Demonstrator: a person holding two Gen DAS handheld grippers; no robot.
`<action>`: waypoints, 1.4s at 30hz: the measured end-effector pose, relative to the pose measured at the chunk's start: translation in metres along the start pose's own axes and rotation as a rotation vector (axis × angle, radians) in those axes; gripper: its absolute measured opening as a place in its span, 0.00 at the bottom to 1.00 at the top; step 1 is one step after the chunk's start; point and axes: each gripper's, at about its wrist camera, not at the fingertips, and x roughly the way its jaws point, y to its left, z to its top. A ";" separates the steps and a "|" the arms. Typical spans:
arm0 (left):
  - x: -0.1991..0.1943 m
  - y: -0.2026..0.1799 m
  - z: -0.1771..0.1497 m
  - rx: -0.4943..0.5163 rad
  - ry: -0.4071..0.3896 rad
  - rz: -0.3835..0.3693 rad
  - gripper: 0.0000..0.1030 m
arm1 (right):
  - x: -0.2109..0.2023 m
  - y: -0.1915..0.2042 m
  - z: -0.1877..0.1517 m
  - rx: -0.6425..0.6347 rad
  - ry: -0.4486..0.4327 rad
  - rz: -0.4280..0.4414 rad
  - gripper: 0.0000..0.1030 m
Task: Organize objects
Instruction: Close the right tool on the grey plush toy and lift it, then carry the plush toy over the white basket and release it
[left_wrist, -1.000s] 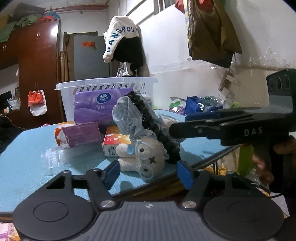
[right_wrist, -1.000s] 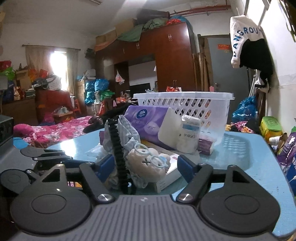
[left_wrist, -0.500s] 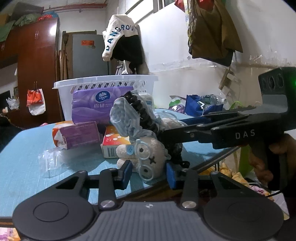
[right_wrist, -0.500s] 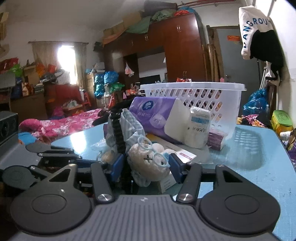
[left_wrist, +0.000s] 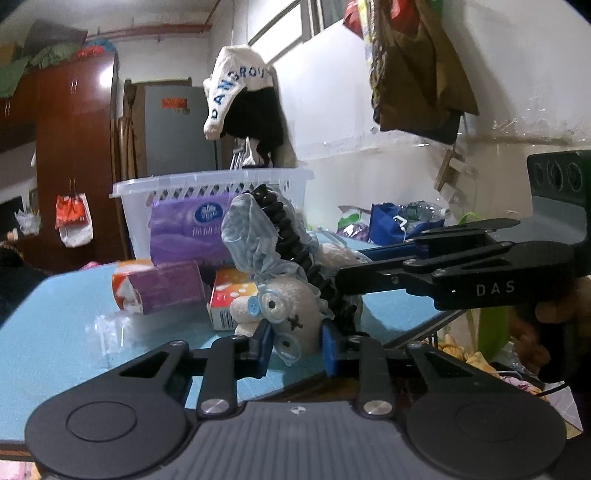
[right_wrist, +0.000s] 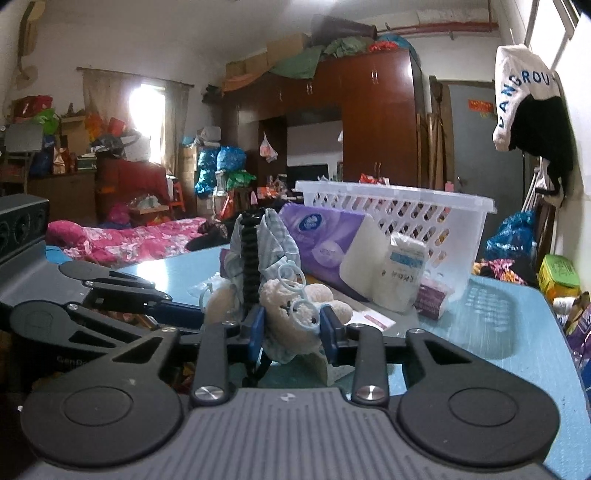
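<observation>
**Both hand-held grippers closed on the plush toy**

Materials and shapes. The plush toy (left_wrist: 291, 314) was cream and nubbly, with pale blue plastic ring glasses and a stitched cross for one eye. A ribbed black coil (left_wrist: 284, 229) ran up over it, wrapped partly in thin, crinkled blue-grey cloth (left_wrist: 251, 236). It sat at the near edge of the surface (left_wrist: 55, 325), a smooth light-blue top. Behind it: a glossy purple tissue pack (left_wrist: 184, 232) leaning against a white slotted plastic basket (left_wrist: 207, 182); a smaller purple-and-orange pack (left_wrist: 159, 284) lying on its side; a red-and-white carton (left_wrist: 225, 295) just beside the toy; a clear crumpled wrapper (left_wrist: 107, 328) flat on the surface. In the right wrist view a small white wrapped bundle (right_wrist: 406, 269) stood against the basket (right_wrist: 399, 210).

Change. A second earlier both pairs of blue pads stood wide, well apart from the toy. Half a second earlier they had narrowed. Now they pressed in on it.

Grippers. Left hand-held gripper (left_wrist: 295, 345): narrow, blue pads (left_wrist: 264, 347) touching both sides of the toy's head, fabric bulging between them. Right hand-held gripper (right_wrist: 291, 334): likewise narrow, clamped on the toy (right_wrist: 291, 314) from the other side, with the coil (right_wrist: 249, 266) rising just left of its pads. In the left wrist view the right tool came in from the right, its black linkage marked "DAS", tips hidden behind the toy.
</observation>
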 end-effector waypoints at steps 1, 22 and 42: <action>-0.003 -0.001 0.001 0.006 -0.013 0.002 0.31 | -0.001 0.002 0.001 -0.005 -0.009 0.000 0.34; 0.046 0.058 0.155 0.152 -0.191 0.026 0.31 | 0.066 -0.060 0.147 -0.049 -0.139 -0.087 0.34; 0.214 0.133 0.190 -0.016 0.272 0.006 0.31 | 0.189 -0.147 0.134 0.263 0.273 -0.199 0.32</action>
